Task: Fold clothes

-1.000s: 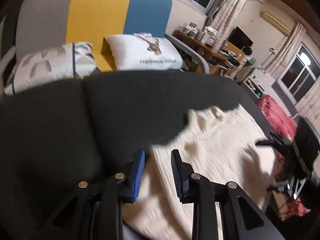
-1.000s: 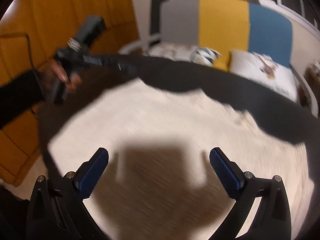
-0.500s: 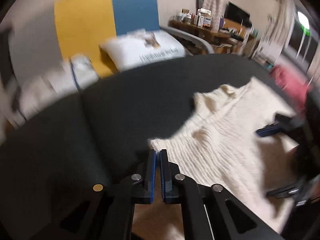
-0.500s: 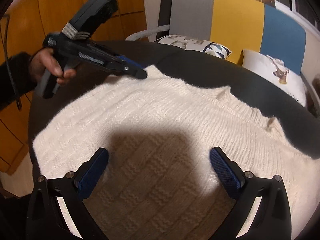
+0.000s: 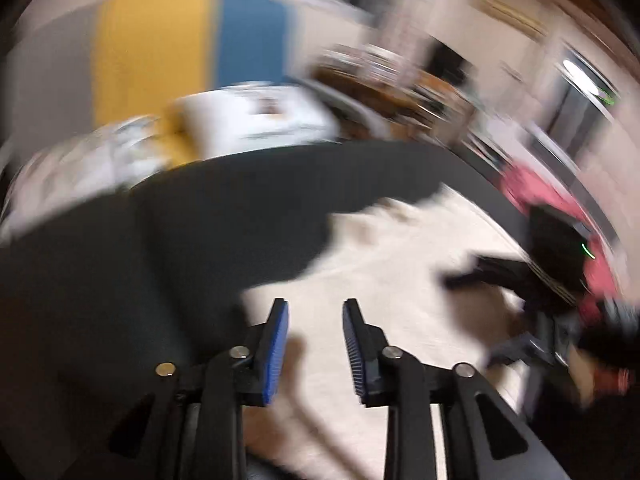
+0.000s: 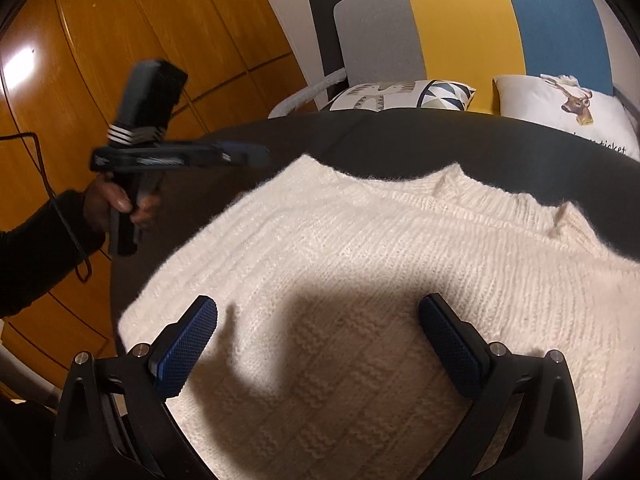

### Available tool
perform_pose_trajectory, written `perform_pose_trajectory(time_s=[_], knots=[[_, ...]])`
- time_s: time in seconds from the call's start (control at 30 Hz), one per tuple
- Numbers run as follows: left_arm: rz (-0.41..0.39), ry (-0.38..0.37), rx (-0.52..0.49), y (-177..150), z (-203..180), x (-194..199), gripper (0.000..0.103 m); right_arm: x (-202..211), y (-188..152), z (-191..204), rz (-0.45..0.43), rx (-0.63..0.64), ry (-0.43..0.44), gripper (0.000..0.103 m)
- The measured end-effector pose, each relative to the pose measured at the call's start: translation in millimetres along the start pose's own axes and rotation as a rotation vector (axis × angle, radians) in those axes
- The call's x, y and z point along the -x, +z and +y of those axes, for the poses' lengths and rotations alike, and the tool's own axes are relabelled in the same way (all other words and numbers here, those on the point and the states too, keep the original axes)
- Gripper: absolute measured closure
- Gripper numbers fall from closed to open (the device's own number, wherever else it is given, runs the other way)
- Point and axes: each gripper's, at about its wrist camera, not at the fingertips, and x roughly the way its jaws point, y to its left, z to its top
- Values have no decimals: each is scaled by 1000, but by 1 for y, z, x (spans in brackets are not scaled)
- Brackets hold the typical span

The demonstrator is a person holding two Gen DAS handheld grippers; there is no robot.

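Left wrist view, heavily blurred: the left gripper (image 5: 314, 346) hangs over the near-left edge of a cream knitted sweater (image 5: 400, 280). Its two blue-padded fingers (image 5: 276, 352) stand a little apart with nothing between them. The sweater lies spread on a dark round desk (image 5: 180, 220). Behind the desk is a sofa (image 5: 192, 52) with grey, yellow and blue panels, and white cushions (image 5: 256, 120). At the right, the right gripper (image 5: 500, 280) shows as a dark blur over the far side of the sweater, in front of something red (image 5: 536, 188) that I cannot identify.

Right wrist view, sharp: the right gripper (image 6: 318, 344) hovers just above the sweater (image 6: 380, 240), fingers (image 6: 188, 344) spread wide and gripping nothing. The knit lies mostly flat, neckline (image 6: 452, 176) toward the sofa (image 6: 460, 28), with one small ruck near the right shoulder. The left gripper (image 6: 240, 154) is held off the sweater's left corner in the person's left hand (image 6: 116, 204), in front of wooden wardrobe doors (image 6: 120, 40). Whether it is above or level with the cloth I cannot tell.

Judging from this, the fold has not begun; both tools seem to be choosing a grip. To do it well, I would pinch one layer only at matching points along one edge, lift both together, and carry that edge across evenly. A loose knit like this probably stretches and sags, so a slow, level lift should keep the fold line straight.
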Motion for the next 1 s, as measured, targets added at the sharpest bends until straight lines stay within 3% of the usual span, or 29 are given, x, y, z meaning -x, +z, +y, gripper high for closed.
perform_pose_trajectory(time_s=[0.1, 0.2, 0.33, 0.63, 0.73, 0.83, 0.87, 1.0], knots=[[113, -79, -175, 25, -27, -31, 69, 2, 1, -4, -11, -21, 32, 0], [202, -124, -231, 40, -34, -61, 68, 6, 1, -11, -31, -55, 86, 0], [292, -204, -236, 46, -30, -89, 67, 11, 1, -23, -62, -108, 164, 0], [433, -407, -164, 44, -16, -118, 65, 16, 0, -27, -83, -136, 212, 0], [451, -408, -128, 45, -16, -119, 69, 18, -1, -27, -89, -143, 221, 0], [405, -341, -170, 43, -24, -112, 93, 18, 2, -20, -73, -129, 170, 0], [381, -292, -194, 41, -29, -108, 97, 19, 3, -16, -69, -119, 141, 0], [248, -195, -193, 39, -37, -83, 98, 32, 6, -1, -73, -55, 10, 0]])
